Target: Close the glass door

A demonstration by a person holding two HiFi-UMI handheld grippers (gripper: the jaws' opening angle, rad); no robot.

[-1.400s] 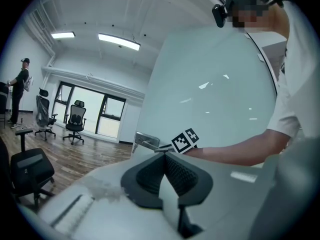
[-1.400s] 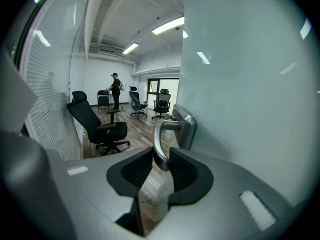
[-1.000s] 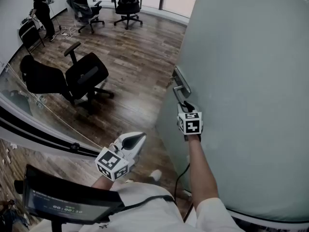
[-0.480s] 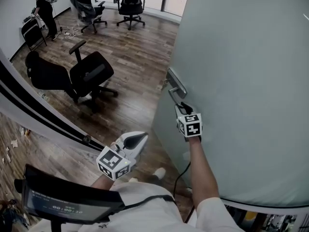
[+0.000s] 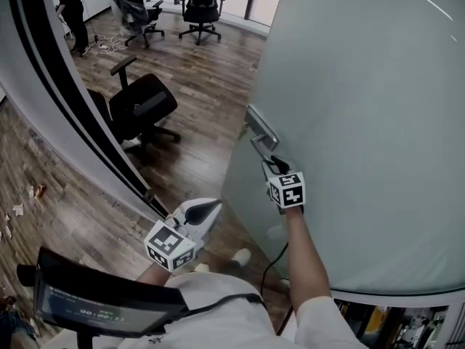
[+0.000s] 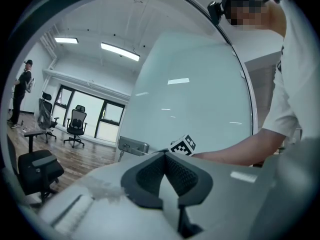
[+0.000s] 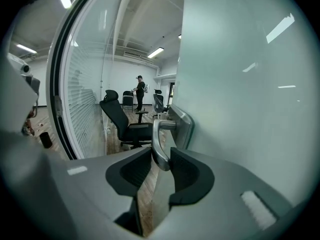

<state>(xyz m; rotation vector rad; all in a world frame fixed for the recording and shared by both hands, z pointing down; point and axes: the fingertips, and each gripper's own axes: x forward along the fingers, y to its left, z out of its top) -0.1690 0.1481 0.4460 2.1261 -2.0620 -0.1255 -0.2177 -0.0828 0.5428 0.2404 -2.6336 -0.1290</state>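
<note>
1. A frosted, pale green glass door (image 5: 363, 122) fills the right half of the head view. Its free edge runs down the centre of the frame, standing apart from a black-framed glass partition (image 5: 65, 100) that slants across the left side.
2. A metal lever handle (image 5: 260, 142) on its plate sits near the door's edge, just left of centre.
3. The right tongs (image 5: 275, 164) are closed on that lever. In the right gripper view the curved bar stands upright between the two dark pads and fills the gap at their tips.
4. The right tongs' marker cube (image 5: 287, 190) shows black-and-white square codes and no readable words. A bare forearm (image 5: 305, 257) runs from it to the lower right.
5. The left tongs (image 5: 211, 206) hang at lower centre, clear of the door. The jaws are together with nothing between them, as the left gripper view shows. Their own marker cube (image 5: 168, 244) faces up.
6. A dark screen (image 5: 102, 304) at the lower left corner carries a row of pale digits too small to read.
7. Wood-plank floor (image 5: 196, 86) shows through the gap, with a black office chair (image 5: 142, 104) at upper left of centre and two more along the top edge.
8. A person in dark clothes (image 5: 73, 9) stands at the far upper left.
</note>
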